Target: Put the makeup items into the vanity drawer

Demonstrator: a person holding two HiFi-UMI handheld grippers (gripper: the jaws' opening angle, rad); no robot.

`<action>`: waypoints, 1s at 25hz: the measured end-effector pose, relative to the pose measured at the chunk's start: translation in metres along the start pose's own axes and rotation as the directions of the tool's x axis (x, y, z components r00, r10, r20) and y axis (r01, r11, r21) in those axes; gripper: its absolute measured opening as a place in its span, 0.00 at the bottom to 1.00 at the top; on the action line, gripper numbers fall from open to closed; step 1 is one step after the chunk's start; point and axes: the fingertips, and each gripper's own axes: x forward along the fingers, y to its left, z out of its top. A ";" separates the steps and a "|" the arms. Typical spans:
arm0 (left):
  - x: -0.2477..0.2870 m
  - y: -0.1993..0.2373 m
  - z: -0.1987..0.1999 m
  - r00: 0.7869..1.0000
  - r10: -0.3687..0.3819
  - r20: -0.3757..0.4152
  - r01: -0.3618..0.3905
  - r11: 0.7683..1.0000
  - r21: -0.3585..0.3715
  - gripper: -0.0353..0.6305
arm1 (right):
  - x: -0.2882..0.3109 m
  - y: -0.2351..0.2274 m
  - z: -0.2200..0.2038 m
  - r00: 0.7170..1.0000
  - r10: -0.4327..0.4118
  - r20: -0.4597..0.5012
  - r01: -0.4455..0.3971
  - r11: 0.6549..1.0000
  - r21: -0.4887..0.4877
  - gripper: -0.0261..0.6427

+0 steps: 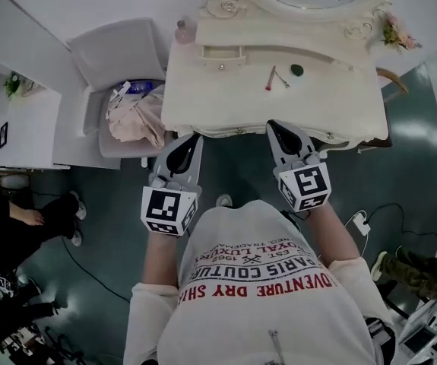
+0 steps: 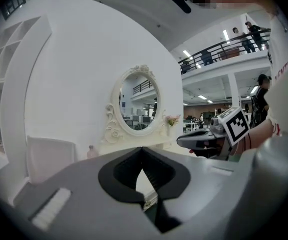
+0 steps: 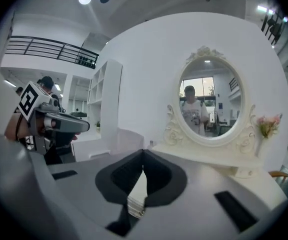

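— Left hand-held gripper [image 1: 191, 141], right hand-held gripper [image 1: 277, 130]: state?
— Jaws together on each, nothing between them; both at vanity worktop [image 1: 203, 105] near edge.
— Pink brush [image 1: 270, 79], green round piece [image 1: 297, 70]: location?
— Lying on that worktop, right of centre.

A thin red stick [image 1: 270, 79], a thin silvery tool [image 1: 282, 80] just beside it and a small dark green round piece [image 1: 297, 70] lie flat on the cream vanity top [image 1: 203, 101]. A pink bottle [image 1: 182, 30] stands at its back left corner. The small drawer [image 1: 222, 53] in the back shelf [image 1: 294, 42] is closed
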 end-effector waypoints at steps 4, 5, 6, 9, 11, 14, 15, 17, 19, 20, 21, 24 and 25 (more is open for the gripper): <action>0.023 0.039 -0.001 0.999 -0.038 -0.006 0.038 0.999 -0.017 0.07 | 0.038 -0.013 -0.004 0.996 -0.056 -0.063 0.058 0.998 0.023 0.05; 0.031 0.045 -0.003 0.999 -0.046 -0.008 0.046 0.999 -0.020 0.07 | 0.046 -0.019 -0.007 0.994 -0.071 -0.081 0.073 0.997 0.023 0.05; 0.039 0.051 -0.005 0.999 -0.052 -0.009 0.052 0.998 -0.021 0.07 | 0.053 -0.026 -0.011 0.992 -0.086 -0.097 0.088 0.996 0.022 0.05; 0.067 0.065 -0.011 0.998 -0.067 -0.015 0.067 0.997 -0.025 0.07 | 0.078 -0.050 -0.025 0.982 -0.116 -0.146 0.121 0.992 0.024 0.05; 0.087 0.073 -0.014 0.997 -0.071 -0.016 0.071 0.997 -0.029 0.07 | 0.096 -0.066 -0.037 0.975 -0.113 -0.194 0.122 0.992 0.037 0.05; 0.121 0.084 -0.012 0.997 -0.077 -0.009 0.076 0.996 -0.045 0.07 | 0.125 -0.092 -0.057 0.959 -0.080 -0.272 0.099 0.994 0.055 0.05; 0.133 0.086 -0.010 0.997 -0.081 -0.005 0.081 0.995 -0.052 0.07 | 0.135 -0.102 -0.063 0.953 -0.069 -0.295 0.091 0.994 0.063 0.05; 0.158 0.091 -0.008 0.996 -0.089 -0.006 0.089 0.994 -0.059 0.07 | 0.152 -0.122 -0.077 0.937 -0.051 -0.344 0.085 0.993 0.082 0.05; 0.183 0.099 -0.009 0.996 -0.082 -0.024 0.081 0.995 -0.055 0.07 | 0.168 -0.143 -0.093 0.917 -0.040 -0.397 0.085 0.992 0.096 0.07; 0.195 0.104 -0.012 0.997 -0.075 -0.038 0.073 0.996 -0.054 0.07 | 0.176 -0.152 -0.103 0.905 -0.033 -0.424 0.084 0.991 0.102 0.12; 0.206 0.107 -0.015 0.996 -0.068 -0.050 0.065 0.996 -0.058 0.07 | 0.182 -0.161 -0.114 0.891 -0.026 -0.453 0.083 0.991 0.108 0.19; 0.233 0.114 -0.024 0.995 -0.059 -0.075 0.053 0.995 -0.082 0.07 | 0.197 -0.184 -0.149 0.841 -0.005 -0.541 0.099 0.984 0.146 0.20; 0.240 0.116 -0.027 0.995 -0.060 -0.081 0.053 0.995 -0.087 0.07 | 0.201 -0.190 -0.161 0.822 0.006 -0.569 0.105 0.981 0.162 0.20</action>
